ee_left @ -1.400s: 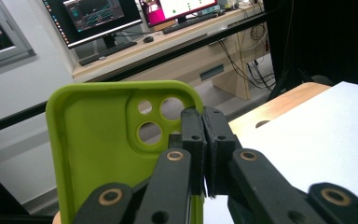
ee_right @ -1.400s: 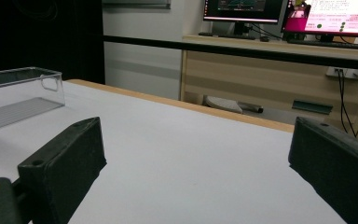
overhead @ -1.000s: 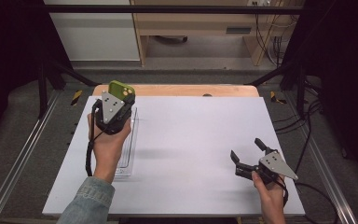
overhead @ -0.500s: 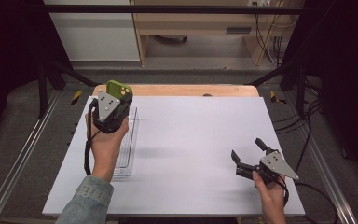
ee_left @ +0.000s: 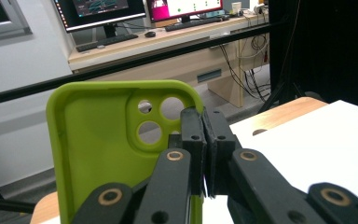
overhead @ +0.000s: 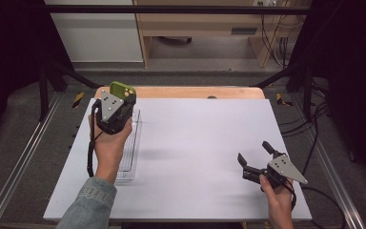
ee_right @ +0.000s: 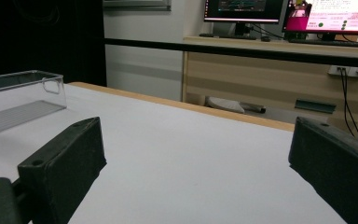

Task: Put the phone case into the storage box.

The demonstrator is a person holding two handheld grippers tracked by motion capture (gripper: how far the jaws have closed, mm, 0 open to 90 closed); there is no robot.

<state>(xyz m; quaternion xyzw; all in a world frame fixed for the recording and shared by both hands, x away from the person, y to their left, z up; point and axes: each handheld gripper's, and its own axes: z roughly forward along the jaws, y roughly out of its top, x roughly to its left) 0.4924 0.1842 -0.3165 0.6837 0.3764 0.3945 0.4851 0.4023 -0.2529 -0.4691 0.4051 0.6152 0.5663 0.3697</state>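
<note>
Left gripper (overhead: 119, 97) clamped on green phone case (ee_left: 103, 140) above clear tray (overhead: 130, 152) — right gripper (overhead: 255, 156) low over white table (overhead: 195, 143), jaws wide apart

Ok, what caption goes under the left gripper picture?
Left gripper pinching a green phone case by its edge.

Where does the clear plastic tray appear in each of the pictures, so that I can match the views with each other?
High view: the clear tray lies on the left part of the white table, partly under the left hand-held gripper.
Left gripper view: I cannot find the tray here.
Right gripper view: the tray is at the upper left.
Shared landmark: the wooden table edge.
</note>
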